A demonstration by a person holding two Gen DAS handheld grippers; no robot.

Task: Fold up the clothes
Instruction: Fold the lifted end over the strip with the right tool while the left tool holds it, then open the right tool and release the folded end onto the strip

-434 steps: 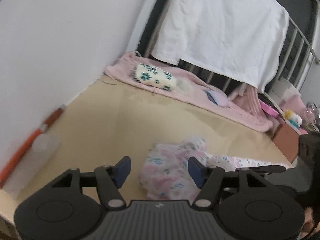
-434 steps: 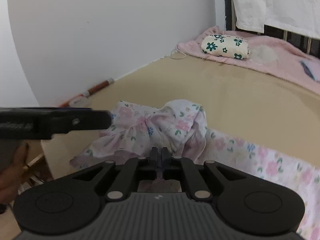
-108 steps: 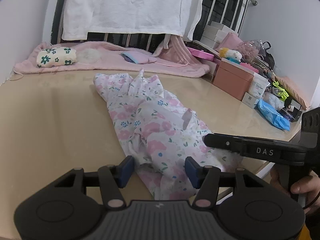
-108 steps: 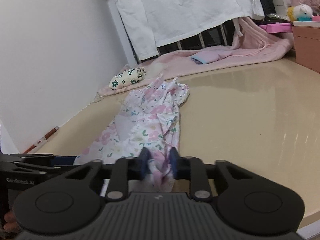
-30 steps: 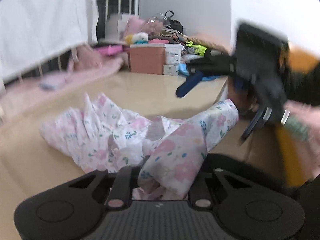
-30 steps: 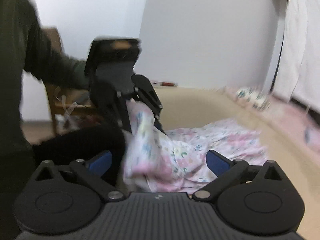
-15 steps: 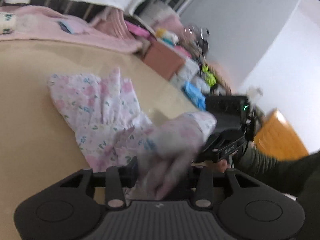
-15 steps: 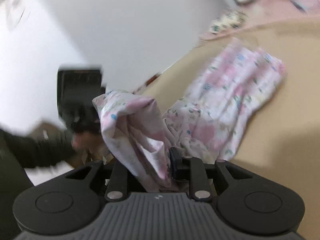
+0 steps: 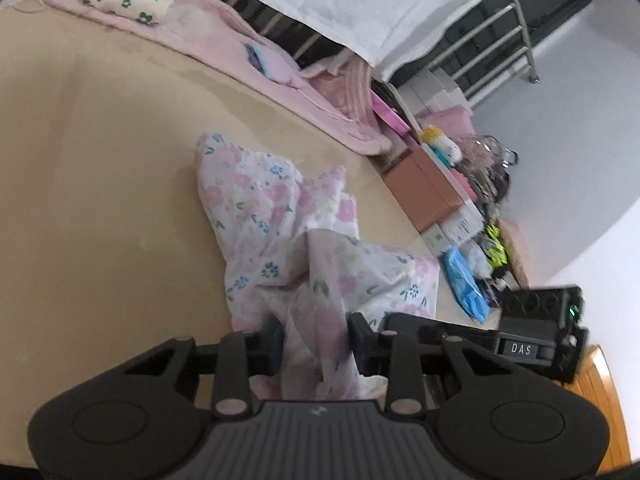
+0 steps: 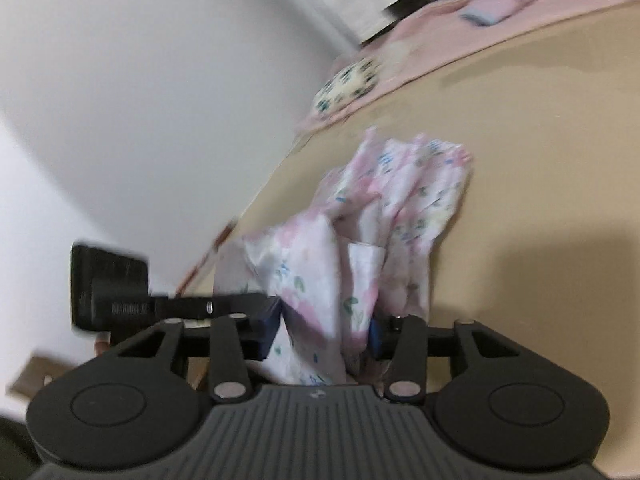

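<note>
The left gripper [image 9: 316, 340], tilted, has its jaws clamped on a bunched end of the floral garment [image 9: 256, 204] lying across the beige desk [image 9: 88, 160]; the right gripper [image 10: 324, 332], alongside, pinches the same end.

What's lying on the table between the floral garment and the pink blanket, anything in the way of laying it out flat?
Nothing visible. The table is bare between the floral garment and the pink blanket. Both the left gripper and right gripper hold the fabric's near end.
</note>
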